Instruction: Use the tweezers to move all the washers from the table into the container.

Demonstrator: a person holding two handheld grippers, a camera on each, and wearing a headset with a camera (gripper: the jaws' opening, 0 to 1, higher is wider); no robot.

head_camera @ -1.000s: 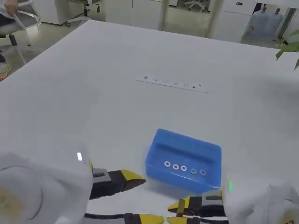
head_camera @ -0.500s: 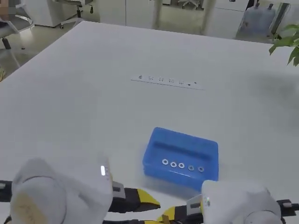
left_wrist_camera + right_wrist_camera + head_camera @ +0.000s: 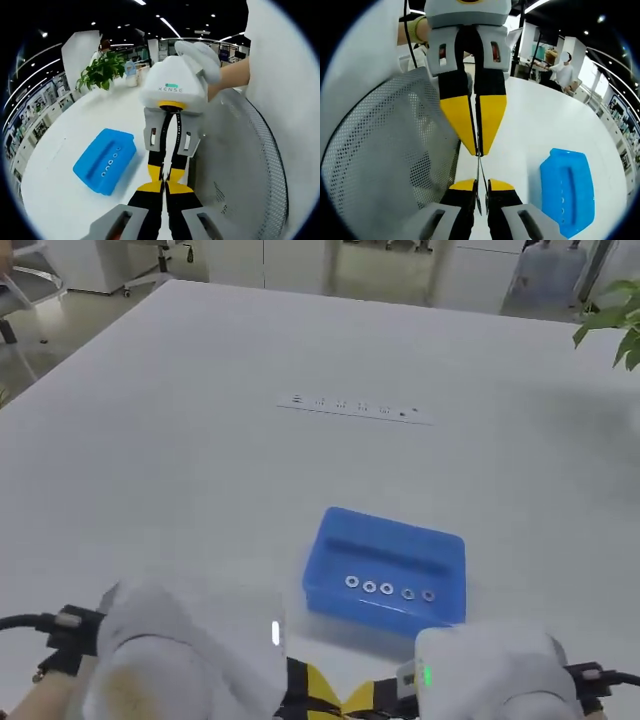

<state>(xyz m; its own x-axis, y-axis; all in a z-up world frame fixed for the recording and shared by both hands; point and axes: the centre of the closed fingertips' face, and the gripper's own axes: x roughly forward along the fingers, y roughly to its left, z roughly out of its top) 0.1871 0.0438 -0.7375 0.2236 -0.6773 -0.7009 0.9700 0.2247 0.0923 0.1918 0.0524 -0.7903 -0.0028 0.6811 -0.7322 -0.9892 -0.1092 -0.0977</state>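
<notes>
Washers: five washers lie in a row inside the container.
Container: blue and open-topped, it sits flat on the table just beyond the two grippers. In the right gripper view it is off to the right, clear of the jaws.
Tweezers: the thin steel tweezers run lengthwise between the two sets of jaws, held up off the table close to the person's body.
Right side: the right gripper has its jaws narrow, clamped on the near end of the tweezers.
Left side: the left gripper has its jaws closed to a slit, nose to nose with the other. Its tips are at the tweezers' far end, but whether they really pinch the steel I can't tell.
Step in hand: to my eye the tweezers are being passed or re-seated from one gripper to the other. The washers look to be all in, so the job seems at or near its end.
Doing it well: one gripper should hold firm until the other has a sure bite. The two should stay in line so the thin blades aren't levered sideways. I'd take hold a little way along the blades rather than at the very tip, or the tweezers will pivot.
Watch for: the steel is slick and slim, so slack on both sides at once would drop it. A fall onto the container could jolt the washers.
</notes>
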